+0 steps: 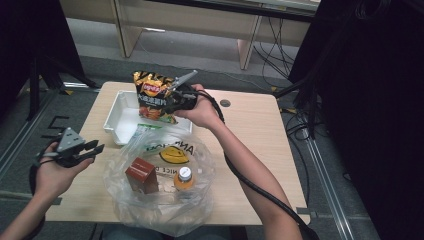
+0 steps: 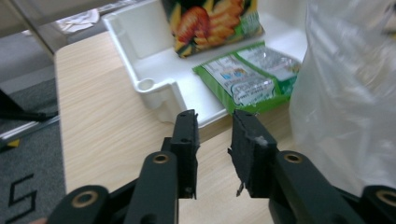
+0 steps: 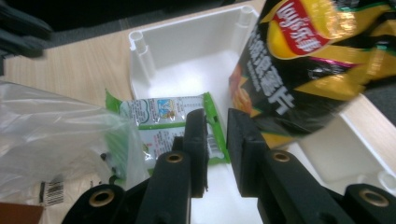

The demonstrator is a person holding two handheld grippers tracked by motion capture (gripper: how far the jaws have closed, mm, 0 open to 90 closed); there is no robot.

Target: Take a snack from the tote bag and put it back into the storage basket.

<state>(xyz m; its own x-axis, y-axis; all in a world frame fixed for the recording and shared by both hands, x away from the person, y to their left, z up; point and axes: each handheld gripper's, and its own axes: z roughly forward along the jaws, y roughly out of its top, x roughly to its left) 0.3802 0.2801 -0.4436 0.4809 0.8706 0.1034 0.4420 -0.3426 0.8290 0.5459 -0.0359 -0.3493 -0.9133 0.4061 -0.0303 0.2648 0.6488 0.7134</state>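
Standing upright in the white tray (image 1: 116, 117), long axis vertical, the chips bag (image 3: 303, 60) sits just right of the right tool (image 3: 215, 116), whose jaws gape slightly on nothing, a green packet (image 2: 247, 77) lying flat beside it; the left tool (image 2: 213, 119), released and empty, hovers nearer the plastic bag (image 1: 200, 165) holding carton (image 1: 141, 175) and bottle (image 1: 184, 179).

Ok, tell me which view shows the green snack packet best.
The left gripper view: the green snack packet lies nearly whole and unobstructed across the white tray's edge. The right gripper view shows it partly behind the tongs and the plastic bag. In the high view just a green sliver peeks out.
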